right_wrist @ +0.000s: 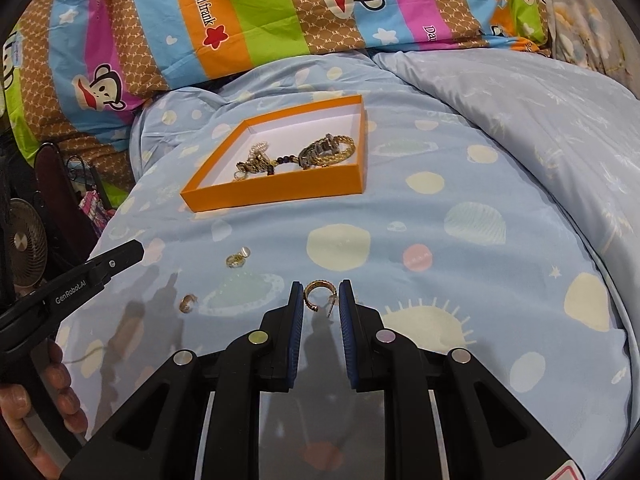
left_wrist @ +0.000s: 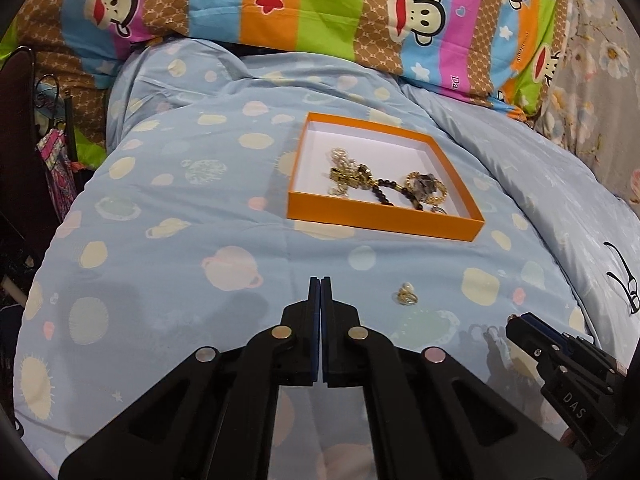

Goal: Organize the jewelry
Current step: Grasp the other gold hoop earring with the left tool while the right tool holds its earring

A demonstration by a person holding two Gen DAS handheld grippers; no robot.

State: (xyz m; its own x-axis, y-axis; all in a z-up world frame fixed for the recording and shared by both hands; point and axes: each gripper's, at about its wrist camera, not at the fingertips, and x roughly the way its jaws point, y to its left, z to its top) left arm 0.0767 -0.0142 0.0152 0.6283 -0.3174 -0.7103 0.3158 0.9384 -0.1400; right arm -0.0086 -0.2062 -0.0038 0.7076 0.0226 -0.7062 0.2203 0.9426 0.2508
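- Your left tool [left_wrist: 320,280]: pads pressed together, nothing between them.
- Your right tool [right_wrist: 320,286]: clamped on a gold hoop earring [right_wrist: 314,295].
- Orange box [left_wrist: 372,222]: on the bed, holding jewelry.

A pale blue quilt [left_wrist: 168,240] printed with planets and suns covers the bed. Behind it lies striped bedding [right_wrist: 248,20] in bright colours with cartoon monkey faces. A pair of black-framed glasses [left_wrist: 624,280] rests on the quilt's far right. A small fan [right_wrist: 24,240] stands beside the bed.
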